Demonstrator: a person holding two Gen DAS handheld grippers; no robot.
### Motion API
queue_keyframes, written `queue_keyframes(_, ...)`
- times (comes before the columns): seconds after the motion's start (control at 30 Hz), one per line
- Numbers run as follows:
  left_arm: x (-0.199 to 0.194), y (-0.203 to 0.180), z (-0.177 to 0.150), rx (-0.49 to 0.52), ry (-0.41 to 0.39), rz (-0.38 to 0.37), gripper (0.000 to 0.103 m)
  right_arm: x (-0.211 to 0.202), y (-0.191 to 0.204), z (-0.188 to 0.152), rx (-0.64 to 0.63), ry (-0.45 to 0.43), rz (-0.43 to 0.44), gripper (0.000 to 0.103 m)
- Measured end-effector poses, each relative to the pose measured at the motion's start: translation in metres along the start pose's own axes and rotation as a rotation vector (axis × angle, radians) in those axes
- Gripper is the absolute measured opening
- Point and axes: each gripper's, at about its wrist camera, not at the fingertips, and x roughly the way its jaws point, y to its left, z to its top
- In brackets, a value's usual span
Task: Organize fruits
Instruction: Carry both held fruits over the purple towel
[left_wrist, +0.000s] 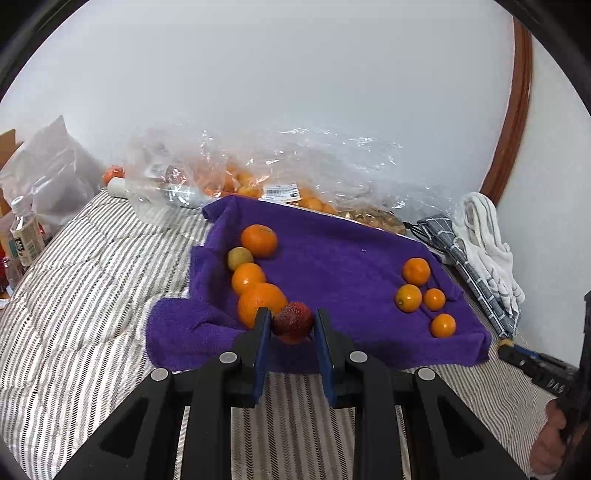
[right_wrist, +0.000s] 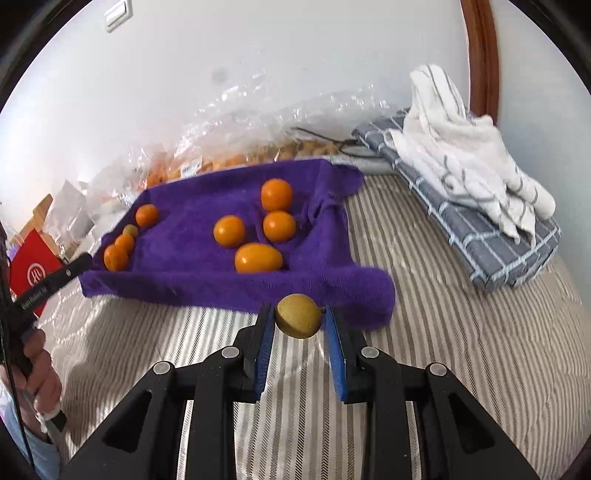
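Observation:
A purple towel (left_wrist: 332, 258) lies on the striped bed. On its left side sit three oranges (left_wrist: 259, 240) and a small yellow-green fruit (left_wrist: 239, 258) in a row. Several small oranges (left_wrist: 416, 271) sit at its right. My left gripper (left_wrist: 291, 323) is shut on a dark red fruit (left_wrist: 292, 320) above the towel's front edge, beside the nearest orange (left_wrist: 258, 301). My right gripper (right_wrist: 300, 319) is shut on a yellow-green fruit (right_wrist: 298, 315), held above the bed just in front of the towel (right_wrist: 207, 273). The small oranges (right_wrist: 258, 257) lie beyond it.
Clear plastic bags of oranges (left_wrist: 258, 181) lie behind the towel by the wall. A grey checked cloth with a white towel (right_wrist: 472, 173) lies at the right. Bottles (left_wrist: 24, 232) and a plastic bag stand at the far left. A red box (right_wrist: 33, 269) is at the left.

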Motion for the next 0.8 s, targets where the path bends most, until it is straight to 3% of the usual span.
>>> queue_keyframes(0.17, 0.001, 0.007, 0.003, -0.032, 0.003, 0.012, 0.023, -0.004, 0.005, 0.015, -0.007, -0.024, 0.012, 0.028)
queue_keyframes(0.57, -0.033, 0.029, 0.032, 0.015, -0.06, 0.061, 0.023, 0.005, 0.033, 0.06, -0.049, -0.076, 0.059, 0.028)
queue_keyframes(0.8, -0.038, 0.056, 0.057, -0.04, -0.039, 0.073, 0.023, 0.05, 0.056, 0.07, -0.095, -0.01, 0.095, 0.028)
